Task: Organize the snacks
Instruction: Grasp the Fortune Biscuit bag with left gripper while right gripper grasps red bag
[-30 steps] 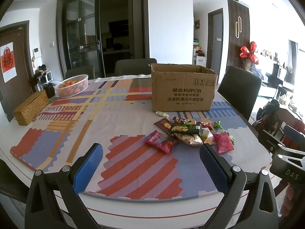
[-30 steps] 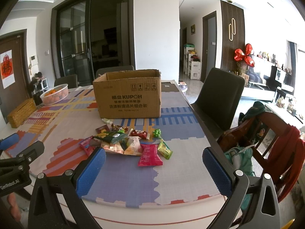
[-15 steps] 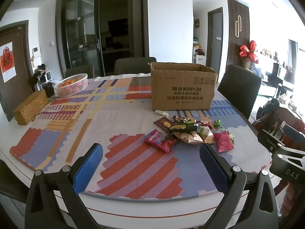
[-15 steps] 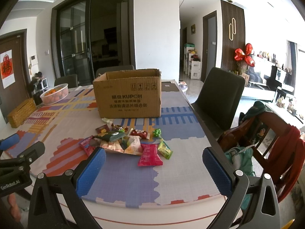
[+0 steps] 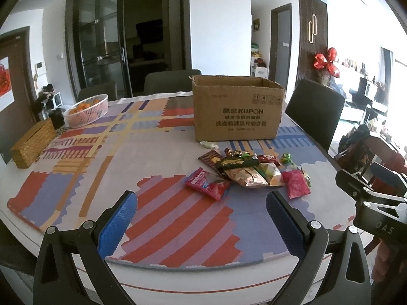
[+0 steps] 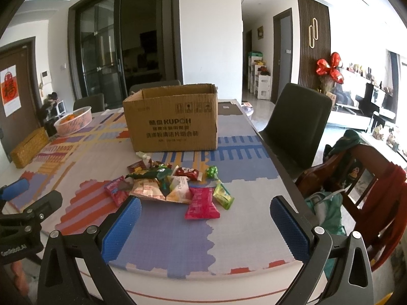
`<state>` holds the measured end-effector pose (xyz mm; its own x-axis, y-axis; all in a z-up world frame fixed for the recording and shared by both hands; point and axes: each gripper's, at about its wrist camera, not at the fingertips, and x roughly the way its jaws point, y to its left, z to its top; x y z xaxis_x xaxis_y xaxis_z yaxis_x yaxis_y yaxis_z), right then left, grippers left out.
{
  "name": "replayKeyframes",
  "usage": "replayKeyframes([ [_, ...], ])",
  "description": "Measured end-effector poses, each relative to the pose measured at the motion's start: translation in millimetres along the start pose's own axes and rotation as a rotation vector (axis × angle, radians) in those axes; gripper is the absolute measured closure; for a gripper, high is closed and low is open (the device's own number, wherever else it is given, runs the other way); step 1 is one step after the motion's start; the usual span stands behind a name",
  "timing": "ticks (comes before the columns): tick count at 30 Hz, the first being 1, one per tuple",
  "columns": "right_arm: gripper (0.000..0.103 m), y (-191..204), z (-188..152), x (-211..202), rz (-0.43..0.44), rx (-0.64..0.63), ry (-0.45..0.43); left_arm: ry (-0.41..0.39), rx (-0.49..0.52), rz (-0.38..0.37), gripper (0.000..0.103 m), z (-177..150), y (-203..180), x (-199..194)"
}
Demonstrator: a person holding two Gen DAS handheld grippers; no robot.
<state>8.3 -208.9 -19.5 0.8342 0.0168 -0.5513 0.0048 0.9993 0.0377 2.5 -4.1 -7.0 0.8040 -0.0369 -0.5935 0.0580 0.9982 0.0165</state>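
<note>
Both grippers are creeping nearer the snacks (image 5: 249, 171); overlapping wrappers are hiding labels; left gripper (image 5: 202, 222) and right gripper (image 6: 206, 225) are gaping wide, empty.

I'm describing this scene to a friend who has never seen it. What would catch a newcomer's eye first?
Probably the heap of bright foil snack packets lying on the patchwork-patterned table mat, with the open brown cardboard box standing just behind it. Next, the two open grippers, left and right, hovering at the near table edge, both empty. Farther left sit a pink basket of oranges and a woven straw box.
</note>
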Motion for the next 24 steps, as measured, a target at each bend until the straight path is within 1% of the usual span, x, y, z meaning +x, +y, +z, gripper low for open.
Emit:
replayKeyframes([
  [9,0.001,0,0,24,0.012,-0.005,0.033,0.017,0.025,-0.016,0.0,4,-3,22],
  [16,0.001,3,2,44,0.02,-0.01,0.057,0.028,0.032,-0.004,0.002,8,-2,43],
  [24,0.002,2,5,69,0.021,-0.003,0.087,0.065,0.033,-0.052,0.007,14,-7,69],
])
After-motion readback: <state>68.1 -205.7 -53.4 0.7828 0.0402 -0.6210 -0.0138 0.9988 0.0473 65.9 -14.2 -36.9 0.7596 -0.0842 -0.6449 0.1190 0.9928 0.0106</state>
